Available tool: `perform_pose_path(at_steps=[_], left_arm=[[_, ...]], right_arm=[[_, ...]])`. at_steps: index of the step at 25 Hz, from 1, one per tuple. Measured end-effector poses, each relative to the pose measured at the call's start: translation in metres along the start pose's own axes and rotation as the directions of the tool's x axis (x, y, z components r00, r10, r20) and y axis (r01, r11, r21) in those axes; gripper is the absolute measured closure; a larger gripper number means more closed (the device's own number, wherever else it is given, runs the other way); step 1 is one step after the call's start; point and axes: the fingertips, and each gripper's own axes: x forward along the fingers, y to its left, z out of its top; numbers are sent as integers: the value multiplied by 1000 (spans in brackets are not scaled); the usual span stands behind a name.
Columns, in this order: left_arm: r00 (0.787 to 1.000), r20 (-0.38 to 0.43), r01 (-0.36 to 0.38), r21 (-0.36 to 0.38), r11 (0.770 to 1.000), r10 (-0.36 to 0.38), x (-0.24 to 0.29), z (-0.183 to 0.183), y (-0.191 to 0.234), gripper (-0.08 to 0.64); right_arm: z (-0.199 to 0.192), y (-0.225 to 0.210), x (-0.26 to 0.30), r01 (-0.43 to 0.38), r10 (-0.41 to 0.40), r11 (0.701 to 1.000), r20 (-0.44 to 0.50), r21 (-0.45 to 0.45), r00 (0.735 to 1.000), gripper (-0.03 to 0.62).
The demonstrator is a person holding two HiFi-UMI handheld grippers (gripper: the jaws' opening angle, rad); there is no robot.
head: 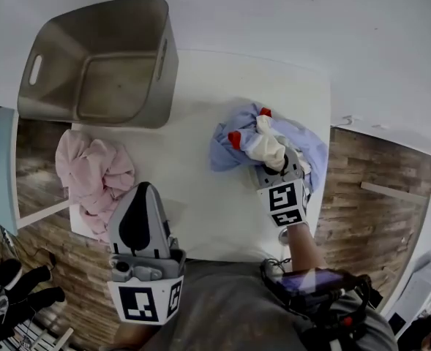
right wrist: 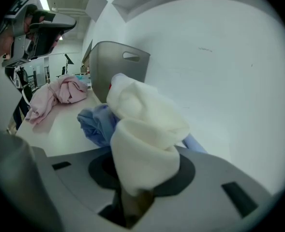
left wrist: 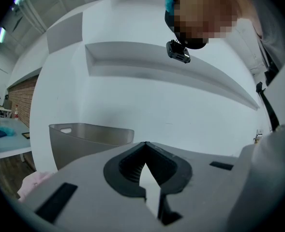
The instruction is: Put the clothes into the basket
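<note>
Fingers of right gripper (head: 274, 164) clamp white garment (head: 265, 148) over blue garment (head: 226, 152), centre right; left gripper (head: 145, 190) fingers closed, empty, lower left; basket (head: 54, 57) upper left on desk (head: 200, 203).

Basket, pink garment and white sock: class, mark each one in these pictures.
basket (head: 54, 57), head view, inner left wall.
pink garment (head: 91, 174), head view, middle of the heap.
white sock (head: 265, 148), head view, its white middle.
</note>
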Motion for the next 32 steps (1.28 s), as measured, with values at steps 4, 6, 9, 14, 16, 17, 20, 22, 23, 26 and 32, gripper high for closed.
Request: perform_pose_path(at_steps=[4,6,9,14,16,17,20,22,23,26,32], left_arm=[[999,50,-3,8,1000,3,-10,9,1,552],[998,69,4,5,1000,-4,-18,13,1,552],[996,86,24,-10,1000,-23,-29,21,2,552],[989,140,51,16,999,-53,-38,43,5,552],[986,159,54,19,998,-56,-41,51,8,552],[984,169,55,20,998,-58,-42,55,11,552],[978,197,58,22,998,-62,-46,65,21,552],[975,213,58,26,998,-62,-50,73,29,552],[974,216,56,28,998,-61,-51,76,32,552],[979,197,51,41,998,-58,-56,81,44,552],[977,205,46,47,998,-54,-61,98,74,552]], right_arm=[[9,-8,-7,29,-31,999,61,41,998,462],[17,-10,-16,41,-46,997,90,62,995,463],[29,-10,-35,60,-72,994,128,96,989,465],[70,-15,-66,82,-120,983,234,165,965,466],[87,-14,-78,82,-127,981,268,173,955,467],[95,-13,-83,80,-129,981,283,178,950,467],[121,-10,-97,72,-135,977,327,200,935,468],[139,-9,-106,70,-143,976,360,208,922,468],[148,-8,-112,68,-145,975,375,212,915,468],[175,-3,-126,58,-149,974,418,221,896,466],[231,9,-140,38,-143,975,488,219,861,466]])
